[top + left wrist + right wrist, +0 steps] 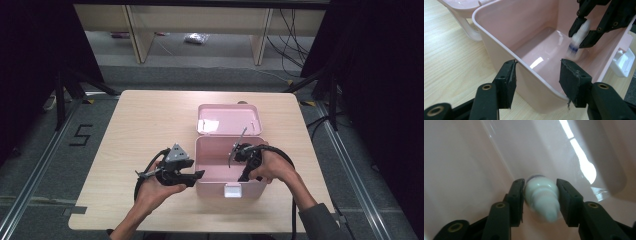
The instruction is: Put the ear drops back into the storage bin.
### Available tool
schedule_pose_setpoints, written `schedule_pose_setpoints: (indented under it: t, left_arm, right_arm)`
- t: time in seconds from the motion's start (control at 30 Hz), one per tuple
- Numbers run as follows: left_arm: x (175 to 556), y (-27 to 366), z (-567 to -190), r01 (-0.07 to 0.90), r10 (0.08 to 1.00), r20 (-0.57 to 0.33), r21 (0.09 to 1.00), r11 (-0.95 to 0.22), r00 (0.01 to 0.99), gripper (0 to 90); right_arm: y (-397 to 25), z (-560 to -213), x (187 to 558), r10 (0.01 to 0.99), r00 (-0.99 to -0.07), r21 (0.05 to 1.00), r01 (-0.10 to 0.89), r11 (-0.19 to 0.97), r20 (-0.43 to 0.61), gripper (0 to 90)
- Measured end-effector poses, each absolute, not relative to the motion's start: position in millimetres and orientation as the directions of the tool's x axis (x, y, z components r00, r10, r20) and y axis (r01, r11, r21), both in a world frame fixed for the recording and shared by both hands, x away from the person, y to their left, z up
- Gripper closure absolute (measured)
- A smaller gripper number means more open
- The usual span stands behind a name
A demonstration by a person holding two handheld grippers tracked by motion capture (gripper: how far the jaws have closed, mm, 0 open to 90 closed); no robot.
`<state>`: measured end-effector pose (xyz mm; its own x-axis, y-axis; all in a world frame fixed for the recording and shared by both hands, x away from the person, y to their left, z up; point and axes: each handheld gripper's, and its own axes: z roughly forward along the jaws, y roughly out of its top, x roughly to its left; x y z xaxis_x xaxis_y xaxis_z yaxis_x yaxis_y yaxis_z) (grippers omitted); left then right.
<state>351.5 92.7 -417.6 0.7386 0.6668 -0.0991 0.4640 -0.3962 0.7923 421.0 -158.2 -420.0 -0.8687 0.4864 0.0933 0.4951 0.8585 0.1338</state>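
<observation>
A pink plastic box [215,187] stands open near the table's front edge, its lid [227,120] folded back flat behind it. My right gripper [243,174] reaches down inside the box. In the right gripper view, that gripper [540,187] is shut on a small white bottle [541,197], with the box's inner wall [461,157] close behind. The left gripper view shows the blurred bottle [577,41], which has a blue band, above the box floor [541,57]. My left gripper [537,80] is open, its jaws astride the box's near left wall; from above it [197,175] sits at the box's left side.
A white latch [232,190] hangs on the box's front wall. The light wooden table [145,125] lies bare to the left and behind the lid. Black stand legs [65,90] flank the table, and pale shelf legs [140,35] stand on the floor beyond.
</observation>
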Motion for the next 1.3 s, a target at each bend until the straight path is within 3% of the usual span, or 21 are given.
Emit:
schedule_pose_setpoints:
  t: [0.07,0.23,0.97,1.3]
  left_arm:
    - [351,92,-418,0.463,0.668,-0.097,0.793,-0.396,0.738,46.2]
    - [352,91,-418,0.467,0.669,-0.101,0.791,-0.394,0.736,44.2]
    - [361,95,-413,0.482,0.694,-0.119,0.801,-0.355,0.710,37.9]
    - [385,95,-408,0.505,0.729,-0.114,0.791,-0.345,0.675,36.4]
  right_arm:
    - [-160,-415,422,0.477,-0.873,0.164,0.488,0.857,0.102,48.9]
    - [-164,-394,417,0.499,-0.858,0.259,0.512,0.819,0.121,45.3]
    - [-203,-365,426,0.629,-0.773,0.443,0.594,0.671,0.084,40.2]
    - [-225,-357,430,0.703,-0.705,0.506,0.643,0.575,0.095,38.8]
